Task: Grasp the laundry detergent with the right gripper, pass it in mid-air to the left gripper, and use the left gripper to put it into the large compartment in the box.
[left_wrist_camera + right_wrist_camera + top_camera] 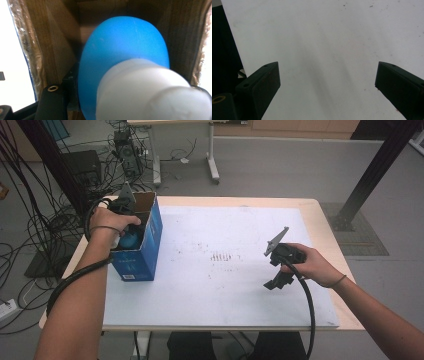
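An open blue cardboard box (145, 255) stands on the left part of the table. My left gripper (129, 222) reaches down into it and is shut on a rounded blue object with a white end (131, 240). In the left gripper view that blue object (125, 47) sits against the brown inner walls of the box (50, 42), and its white end (150, 95) lies between the black jaws of my left gripper (135, 85). My right gripper (276, 281) hovers over the white mat (225, 285) at the right, open, with nothing between its fingers (265, 80).
The white mat covers most of the wooden table (325, 225) and carries faint reddish marks (220, 256). Cables (30, 235) and equipment lie on the floor to the left. A table leg (212, 165) and a black post (370, 175) stand beyond the far edge.
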`<act>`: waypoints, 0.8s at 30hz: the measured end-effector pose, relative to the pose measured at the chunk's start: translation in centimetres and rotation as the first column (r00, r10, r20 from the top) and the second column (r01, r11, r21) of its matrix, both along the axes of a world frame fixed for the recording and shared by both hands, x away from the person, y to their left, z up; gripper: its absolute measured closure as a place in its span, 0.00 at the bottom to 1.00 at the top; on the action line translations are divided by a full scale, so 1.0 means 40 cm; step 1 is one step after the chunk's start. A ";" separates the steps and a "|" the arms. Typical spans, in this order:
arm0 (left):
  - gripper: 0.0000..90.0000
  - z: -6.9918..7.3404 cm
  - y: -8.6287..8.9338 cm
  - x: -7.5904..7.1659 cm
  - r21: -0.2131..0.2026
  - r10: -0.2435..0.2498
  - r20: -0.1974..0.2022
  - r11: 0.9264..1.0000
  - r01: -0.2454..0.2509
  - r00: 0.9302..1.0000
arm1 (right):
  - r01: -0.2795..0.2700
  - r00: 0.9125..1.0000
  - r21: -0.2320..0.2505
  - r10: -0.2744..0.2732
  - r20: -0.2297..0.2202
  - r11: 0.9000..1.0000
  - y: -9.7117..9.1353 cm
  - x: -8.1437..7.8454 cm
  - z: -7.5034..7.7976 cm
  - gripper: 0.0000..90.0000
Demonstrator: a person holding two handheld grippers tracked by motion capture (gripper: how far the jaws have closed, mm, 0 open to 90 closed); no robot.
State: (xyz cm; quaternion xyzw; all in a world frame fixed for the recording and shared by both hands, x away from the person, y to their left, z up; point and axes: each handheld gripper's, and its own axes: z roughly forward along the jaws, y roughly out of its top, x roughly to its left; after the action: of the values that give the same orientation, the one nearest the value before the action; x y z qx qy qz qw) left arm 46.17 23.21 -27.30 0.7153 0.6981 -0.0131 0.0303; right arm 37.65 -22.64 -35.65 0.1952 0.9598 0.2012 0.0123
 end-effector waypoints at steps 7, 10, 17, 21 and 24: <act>0.38 0.015 0.000 -0.001 0.009 -0.002 -0.001 1.000 0.002 1.000 | -0.001 1.000 -0.002 0.001 0.003 1.000 0.001 0.001 -0.001 0.06; 0.38 0.024 -0.002 -0.003 0.011 -0.002 0.003 1.000 0.001 1.000 | -0.003 1.000 0.001 0.003 0.002 1.000 0.003 0.001 -0.001 0.06; 0.38 0.035 -0.002 -0.007 0.010 -0.001 -0.001 1.000 0.001 1.000 | -0.005 1.000 0.002 0.005 0.005 1.000 0.005 0.000 0.000 0.06; 0.38 0.050 -0.003 -0.009 0.017 -0.003 0.007 1.000 0.003 1.000 | -0.004 1.000 0.004 0.004 0.003 1.000 0.004 -0.002 0.001 0.06; 0.37 0.065 -0.006 -0.011 0.020 -0.004 0.015 1.000 0.003 1.000 | -0.001 1.000 0.004 0.001 0.004 1.000 0.003 -0.003 0.001 0.06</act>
State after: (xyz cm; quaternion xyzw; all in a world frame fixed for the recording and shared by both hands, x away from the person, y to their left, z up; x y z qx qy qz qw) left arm 45.73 22.97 -24.72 0.7168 0.6967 -0.0010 0.0285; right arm 37.55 -22.52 -35.61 0.1943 0.9595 0.2034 0.0136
